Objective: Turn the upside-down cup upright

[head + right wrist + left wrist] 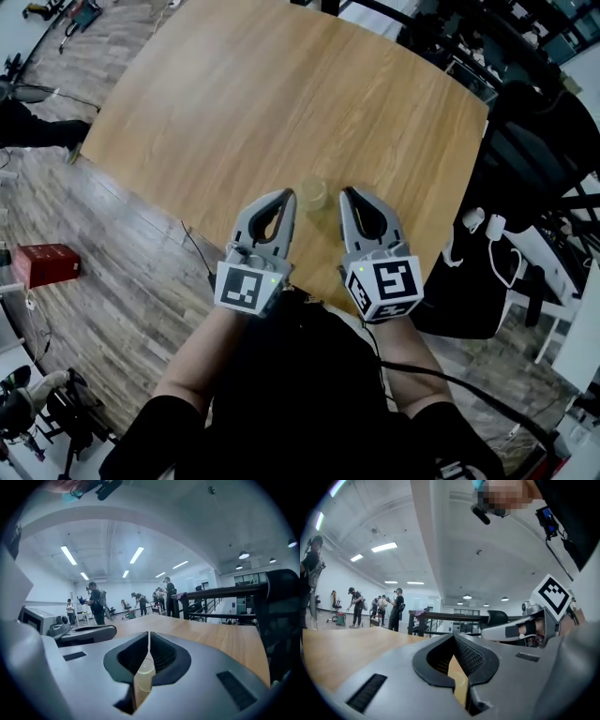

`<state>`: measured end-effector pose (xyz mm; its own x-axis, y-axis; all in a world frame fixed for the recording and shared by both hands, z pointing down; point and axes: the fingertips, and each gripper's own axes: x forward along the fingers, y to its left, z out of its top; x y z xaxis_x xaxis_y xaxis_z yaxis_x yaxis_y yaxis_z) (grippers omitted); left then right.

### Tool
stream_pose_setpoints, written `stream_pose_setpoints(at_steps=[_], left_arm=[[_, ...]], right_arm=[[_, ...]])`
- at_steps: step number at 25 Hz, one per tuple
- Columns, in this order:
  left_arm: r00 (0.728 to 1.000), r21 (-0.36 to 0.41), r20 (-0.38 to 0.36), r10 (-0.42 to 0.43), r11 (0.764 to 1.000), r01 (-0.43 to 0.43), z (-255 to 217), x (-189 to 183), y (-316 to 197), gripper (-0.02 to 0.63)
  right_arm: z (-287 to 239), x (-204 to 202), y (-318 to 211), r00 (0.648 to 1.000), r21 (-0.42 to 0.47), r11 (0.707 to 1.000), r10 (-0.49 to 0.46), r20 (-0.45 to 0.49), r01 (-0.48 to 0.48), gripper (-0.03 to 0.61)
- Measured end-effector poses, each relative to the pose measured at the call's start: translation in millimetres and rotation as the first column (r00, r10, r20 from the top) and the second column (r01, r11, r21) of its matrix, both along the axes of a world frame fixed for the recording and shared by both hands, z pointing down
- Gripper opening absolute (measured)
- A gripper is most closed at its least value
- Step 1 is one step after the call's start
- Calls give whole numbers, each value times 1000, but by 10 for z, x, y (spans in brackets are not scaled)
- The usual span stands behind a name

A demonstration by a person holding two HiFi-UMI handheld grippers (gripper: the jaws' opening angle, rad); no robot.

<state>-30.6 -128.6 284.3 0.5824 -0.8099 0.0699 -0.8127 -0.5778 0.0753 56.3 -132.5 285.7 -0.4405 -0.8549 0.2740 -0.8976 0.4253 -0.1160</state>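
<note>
A small translucent yellowish cup (314,194) stands on the wooden table (281,94) near its front edge; which end is up I cannot tell. It sits between the tips of my two grippers and touches neither. My left gripper (284,195) is just left of it, jaws shut with nothing between them. My right gripper (348,192) is just right of it, also shut and empty. In the right gripper view the cup (144,672) shows through the slit below the closed jaws of the right gripper (148,634). The left gripper view shows only tabletop past the left gripper (452,637).
The table's front edge (202,239) runs just under my hands. A red box (47,264) lies on the wood floor at left. A black chair (525,141) and white cables (487,230) stand at right. Several people (379,609) stand far off in the room.
</note>
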Motion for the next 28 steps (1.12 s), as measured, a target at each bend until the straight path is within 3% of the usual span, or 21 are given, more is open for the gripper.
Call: stream_pose_setpoints(at_steps=[5,10,18,28], left_arm=[[999,-8,-23,-24,1000,24,-600,-7,441,8],[1000,-32,-28,-5,999,4,-791,81,779,8],[999,-59,-20,-29,998,27,-881,12,888,8],[1000,-63,-12,22,998,-23,-960,-95,793,8]], right_arm=[[-456,-114,532,999,24,1000,-17,-29,17,14],[-682,-272,925,996,39,996,-77,-46,78,12],[-945,-268,912,995,56,995,-74,-72,78,12],[-1066,-458,842,999,63,998,-25,-43,28,12]])
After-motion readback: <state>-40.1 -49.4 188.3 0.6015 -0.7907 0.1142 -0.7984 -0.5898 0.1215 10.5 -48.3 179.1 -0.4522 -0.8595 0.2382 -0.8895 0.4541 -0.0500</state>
